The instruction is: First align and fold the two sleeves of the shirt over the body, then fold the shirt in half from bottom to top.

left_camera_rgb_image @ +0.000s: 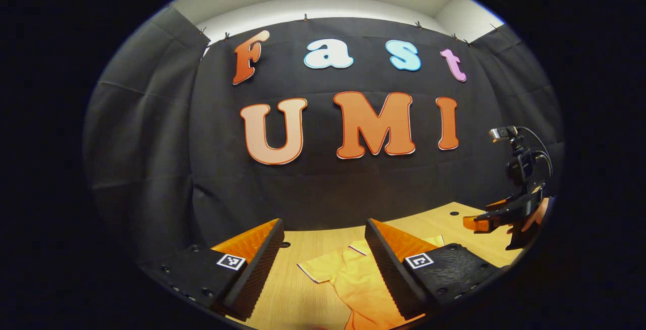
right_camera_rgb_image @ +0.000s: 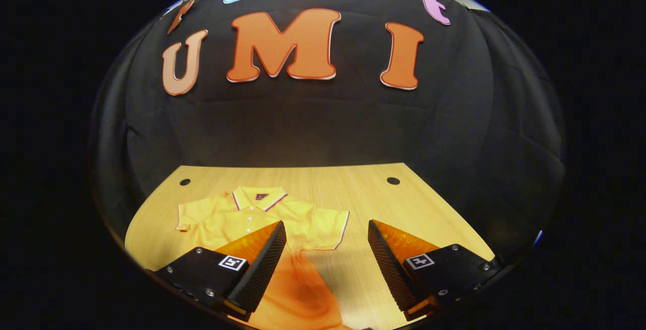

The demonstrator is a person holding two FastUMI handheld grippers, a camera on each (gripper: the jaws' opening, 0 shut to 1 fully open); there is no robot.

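While both tools, left (left_camera_rgb_image: pixel 323 264) and right (right_camera_rgb_image: pixel 325 264), gape empty, I judge the shirt (right_camera_rgb_image: pixel 252 219) on the table (right_camera_rgb_image: pixel 404 204) soft and limp; I'd pinch each of its 2 sleeve hems.

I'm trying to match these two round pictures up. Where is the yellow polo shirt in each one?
Left gripper view: the yellow polo shirt lies at the bottom centre, crumpled, between the left gripper fingers.
Right gripper view: it lies spread out at lower left, collar pointing to the far wall, partly behind the right gripper.
Shared landmark: the wooden table under the shirt.
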